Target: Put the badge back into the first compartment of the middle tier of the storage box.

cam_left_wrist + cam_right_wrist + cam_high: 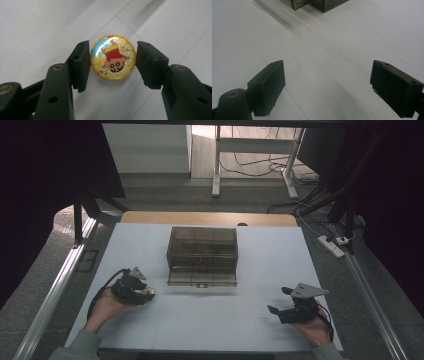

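A round yellow glitter badge [113, 58] with a cartoon figure sits between the jaws of my left gripper [113, 65], which is shut on it from both sides, low over the white table. From above, the left gripper [144, 293] is at the table's left front with the badge [149, 293] at its tip. My right gripper [279, 300] rests at the right front, jaws open with only bare table between them; in its own view the right gripper [327, 83] points toward the box.
A smoky see-through box [202, 255] with divided compartments stands in the middle of the white table [225, 320]; its corner [324, 3] shows in the right gripper view. Metal rails run along both sides, and desk legs and cables lie beyond the far edge.
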Demonstrator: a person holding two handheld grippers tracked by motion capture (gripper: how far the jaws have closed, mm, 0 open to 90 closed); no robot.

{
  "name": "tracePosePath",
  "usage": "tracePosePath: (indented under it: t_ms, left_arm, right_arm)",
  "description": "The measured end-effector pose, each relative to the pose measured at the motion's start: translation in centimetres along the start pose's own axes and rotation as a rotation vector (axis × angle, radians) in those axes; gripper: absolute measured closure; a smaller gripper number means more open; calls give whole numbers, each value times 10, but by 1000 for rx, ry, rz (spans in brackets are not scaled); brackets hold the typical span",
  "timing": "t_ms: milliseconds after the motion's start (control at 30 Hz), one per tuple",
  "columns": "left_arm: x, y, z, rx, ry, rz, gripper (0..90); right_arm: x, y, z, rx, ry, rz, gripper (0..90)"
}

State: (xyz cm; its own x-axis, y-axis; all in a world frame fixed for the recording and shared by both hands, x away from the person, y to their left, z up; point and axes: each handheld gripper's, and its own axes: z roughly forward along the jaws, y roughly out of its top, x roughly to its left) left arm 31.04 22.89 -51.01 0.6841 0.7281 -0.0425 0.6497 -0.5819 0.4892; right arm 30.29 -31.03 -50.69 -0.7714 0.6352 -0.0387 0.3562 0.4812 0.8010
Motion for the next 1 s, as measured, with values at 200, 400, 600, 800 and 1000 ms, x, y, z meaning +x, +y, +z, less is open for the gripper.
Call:
tracePosePath:
  t_ms: [200, 400, 600, 800, 1000]
  left_arm:
    - [2, -1, -8, -58, -9, -22, 465]
    - [1, -1, -13, -98, -4, -30, 465]
    - [2, -1, -20, -147, -4, -43, 465]
    - [2, -2, -25, -195, -3, -53, 465]
    - [2, -2, -32, -250, 9, -65, 465]
  right_arm:
    - [0, 0, 0, 0, 0, 0, 123]
    - [0, 0, 1, 1, -1, 0, 124]
    - [0, 0, 1, 2, 0, 0, 124]
    - [0, 0, 1, 3, -3, -1, 124]
    - [0, 0, 1, 3, -2, -1, 124]
